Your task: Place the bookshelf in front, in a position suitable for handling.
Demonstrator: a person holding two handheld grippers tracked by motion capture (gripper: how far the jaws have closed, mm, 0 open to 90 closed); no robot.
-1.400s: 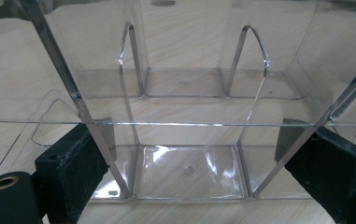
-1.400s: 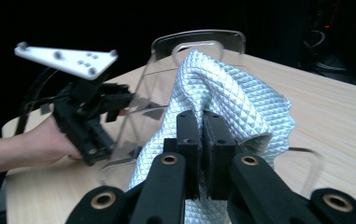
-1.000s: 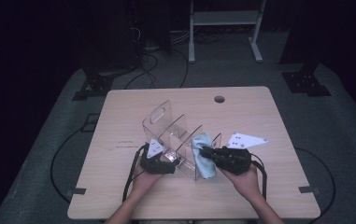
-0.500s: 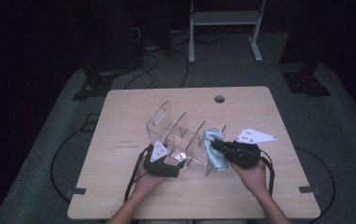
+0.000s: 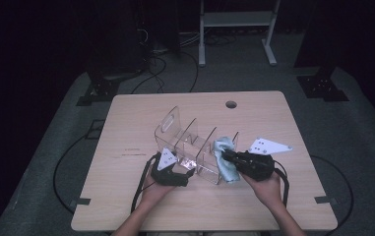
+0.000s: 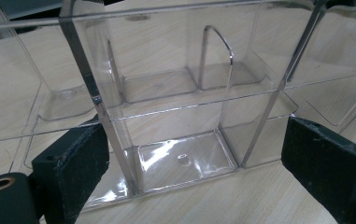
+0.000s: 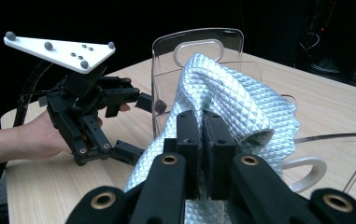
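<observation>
Clear acrylic organiser, mid-table: your left gripper brackets its near end wall with jaws spread wide, having just eased slightly inward; pads apparently not yet pressing, though that view is tight. Pale quilted cloth, draped at the organiser's right end: your right gripper is clamped on a fold. Wiping looks under way; dividers and left compartments likely remain.

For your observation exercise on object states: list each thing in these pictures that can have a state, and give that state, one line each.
Clear organiser: upright on the table, its near compartments empty.
Light blue cloth: bunched, draped at the organiser's end wall.
Left gripper: open, jaws either side of the organiser's near corner.
Right gripper: shut on the cloth.
</observation>
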